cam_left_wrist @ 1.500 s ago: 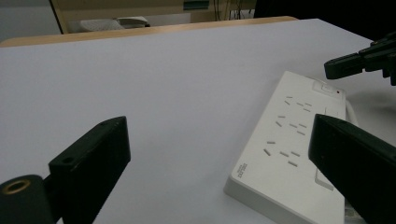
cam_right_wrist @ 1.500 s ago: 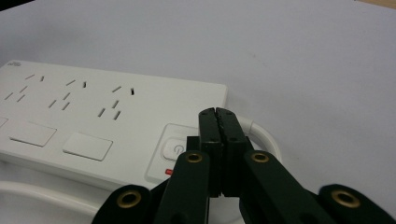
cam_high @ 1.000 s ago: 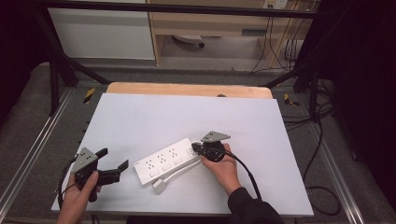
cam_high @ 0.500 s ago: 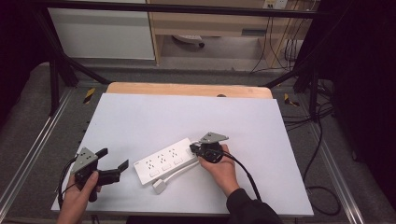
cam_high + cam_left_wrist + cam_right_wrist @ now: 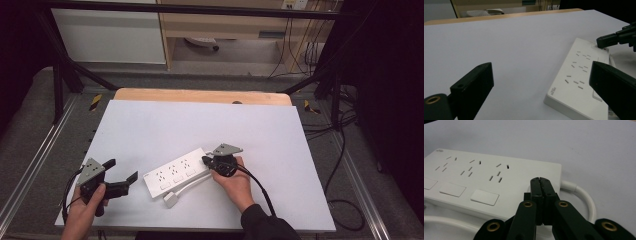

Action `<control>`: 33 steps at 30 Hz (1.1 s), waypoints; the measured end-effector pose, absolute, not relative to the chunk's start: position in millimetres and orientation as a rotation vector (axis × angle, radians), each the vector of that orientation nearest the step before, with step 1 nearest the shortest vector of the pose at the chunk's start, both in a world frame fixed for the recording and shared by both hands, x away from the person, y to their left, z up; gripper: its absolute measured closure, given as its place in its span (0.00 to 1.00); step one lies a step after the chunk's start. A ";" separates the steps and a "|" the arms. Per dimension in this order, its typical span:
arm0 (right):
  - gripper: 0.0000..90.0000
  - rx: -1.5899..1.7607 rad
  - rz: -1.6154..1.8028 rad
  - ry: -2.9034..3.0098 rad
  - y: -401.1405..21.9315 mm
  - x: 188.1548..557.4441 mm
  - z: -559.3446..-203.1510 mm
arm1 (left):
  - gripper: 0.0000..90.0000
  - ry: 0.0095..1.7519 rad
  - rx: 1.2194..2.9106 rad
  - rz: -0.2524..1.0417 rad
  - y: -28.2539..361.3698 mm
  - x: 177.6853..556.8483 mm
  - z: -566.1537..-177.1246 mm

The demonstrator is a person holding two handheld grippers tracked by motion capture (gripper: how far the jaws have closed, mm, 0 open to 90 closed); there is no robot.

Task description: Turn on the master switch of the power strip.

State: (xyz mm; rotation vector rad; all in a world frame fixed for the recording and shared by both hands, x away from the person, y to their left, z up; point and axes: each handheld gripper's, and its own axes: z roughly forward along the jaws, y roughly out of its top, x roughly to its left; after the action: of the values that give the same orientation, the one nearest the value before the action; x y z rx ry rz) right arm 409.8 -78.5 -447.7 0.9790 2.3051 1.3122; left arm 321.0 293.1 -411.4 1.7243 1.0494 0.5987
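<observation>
Right hand-held gripper (image 5: 541,180): jaws pressed together, nothing between them, tips resting on or just above the near end of the power strip (image 5: 486,182), right by where its white cord (image 5: 584,195) comes out. Left hand-held gripper (image 5: 122,177): jaws spread wide, empty, well off to the strip's left, pointing at it across the white surface (image 5: 165,125).

Strip has a small grey logo at one corner, too small to read. Lies diagonally, near-centre of the surface.

Right gripper view gives 3 socket groups and 3 flat switches. High view adds the plug (image 5: 171,200) lying just in front of the strip, cord looping back to it.
</observation>
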 end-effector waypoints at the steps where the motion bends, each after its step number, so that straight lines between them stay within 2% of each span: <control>1: 1.00 0.979 1.310 2.305 -78.7 409.6 -447.7 | 0.06 1.049 1.724 0.599 293.1 321.0 -411.4; 33: 1.00 0.985 1.294 2.322 -79.8 408.7 -447.0 | 0.06 1.052 1.727 0.598 292.7 321.1 -411.8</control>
State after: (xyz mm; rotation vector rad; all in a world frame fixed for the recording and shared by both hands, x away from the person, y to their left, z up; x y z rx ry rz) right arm 408.7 -79.8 -447.0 0.9853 2.3218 1.2937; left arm 321.1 292.7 -411.8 1.7270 1.0520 0.5979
